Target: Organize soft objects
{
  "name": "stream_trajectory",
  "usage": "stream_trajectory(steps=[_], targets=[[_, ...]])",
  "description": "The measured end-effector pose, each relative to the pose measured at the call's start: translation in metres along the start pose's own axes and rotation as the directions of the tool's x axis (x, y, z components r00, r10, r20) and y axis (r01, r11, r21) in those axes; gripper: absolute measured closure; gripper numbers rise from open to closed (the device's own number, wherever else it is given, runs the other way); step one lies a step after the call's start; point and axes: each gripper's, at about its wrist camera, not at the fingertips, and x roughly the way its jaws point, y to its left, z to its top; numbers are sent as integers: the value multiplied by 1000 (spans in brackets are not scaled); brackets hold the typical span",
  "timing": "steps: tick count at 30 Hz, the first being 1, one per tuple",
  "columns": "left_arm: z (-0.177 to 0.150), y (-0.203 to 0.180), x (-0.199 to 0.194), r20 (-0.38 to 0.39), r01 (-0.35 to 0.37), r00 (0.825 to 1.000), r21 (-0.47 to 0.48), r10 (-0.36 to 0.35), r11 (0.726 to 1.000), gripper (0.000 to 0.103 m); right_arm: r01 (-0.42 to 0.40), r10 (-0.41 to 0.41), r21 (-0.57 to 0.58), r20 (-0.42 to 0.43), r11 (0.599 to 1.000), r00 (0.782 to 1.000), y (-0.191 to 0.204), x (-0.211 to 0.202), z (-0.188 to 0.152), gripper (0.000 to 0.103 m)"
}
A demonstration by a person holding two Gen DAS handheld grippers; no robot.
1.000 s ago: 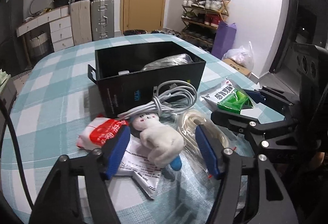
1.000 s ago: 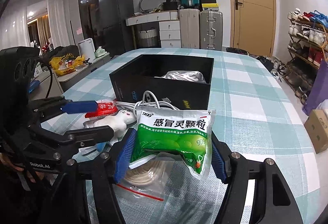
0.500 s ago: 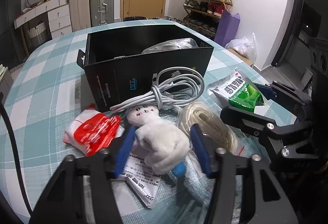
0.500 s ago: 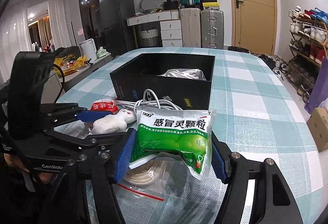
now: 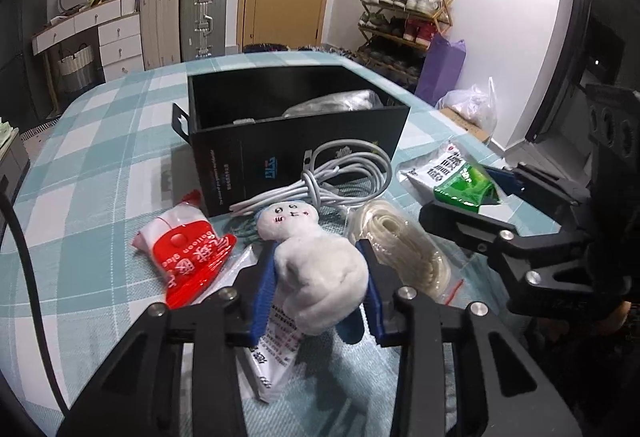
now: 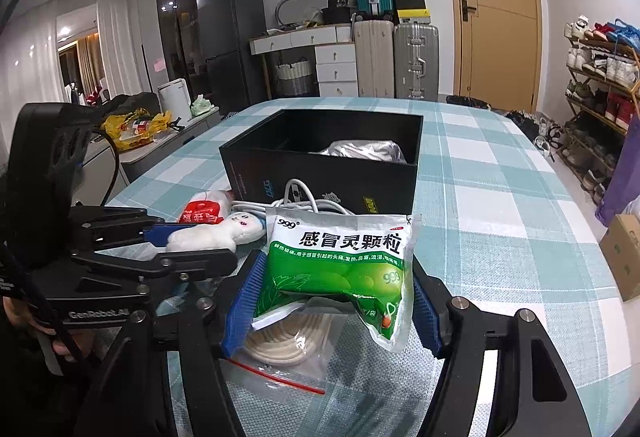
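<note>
LEFT WRIST VIEW
Left gripper (image 5: 320, 279): blue pads pressed on both flanks of the plush toy (image 5: 316, 261); jaws closed on it.
Plush toy position: near centre of the checked tablecloth (image 5: 100, 165), lying on a printed leaflet (image 5: 276, 349); whether it is lifted cannot be told.
Plush long axis: runs near to far along the fingers, head toward the black box (image 5: 296, 141).
Neighbours: red packet (image 5: 188, 249) left of the toy; bagged rope coil (image 5: 404, 245) right of it; white cable (image 5: 336, 181) lies between the toy and the box wall.
Right gripper in this view (image 5: 472, 197): at far right, clamped on the green sachet (image 5: 460, 181).

RIGHT WRIST VIEW
Right gripper (image 6: 336, 297): jaws closed on the sachet (image 6: 340, 269), which is held upright above the rope coil (image 6: 280, 341).
Box (image 6: 320, 161): straight ahead, far of both grippers, open at the top, a silver bag (image 6: 364, 151) inside at its right.
Left gripper in this view (image 6: 160, 233): at left, holding the toy (image 6: 216, 233).

GOVERNING RELATION
Direction of travel: judged as forward and up over the near box wall for either load.
Nearer arm: judged about level; the sachet sits higher.
Hazard: the cable may snag a low pass.
</note>
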Motion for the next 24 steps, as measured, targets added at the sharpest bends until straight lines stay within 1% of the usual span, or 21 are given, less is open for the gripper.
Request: stream_trajectory(steps=[7,14,18,24], targets=[[3,3,-22,60,3,998,-8,-2,1000,66,-11,12,-25,45,1000,999,5,-14,6,36],[13,7,-37,115,-10,993,-13,11,1000,66,-38,37,9,83,999,996,3,-28,19,36],[20,10,-41,142,-18,990,-16,20,1000,66,-32,33,-5,86,999,996,6,-29,28,36],[36,16,-47,178,-34,983,-20,37,999,66,-53,53,-1,76,999,996,5,-25,42,36]])
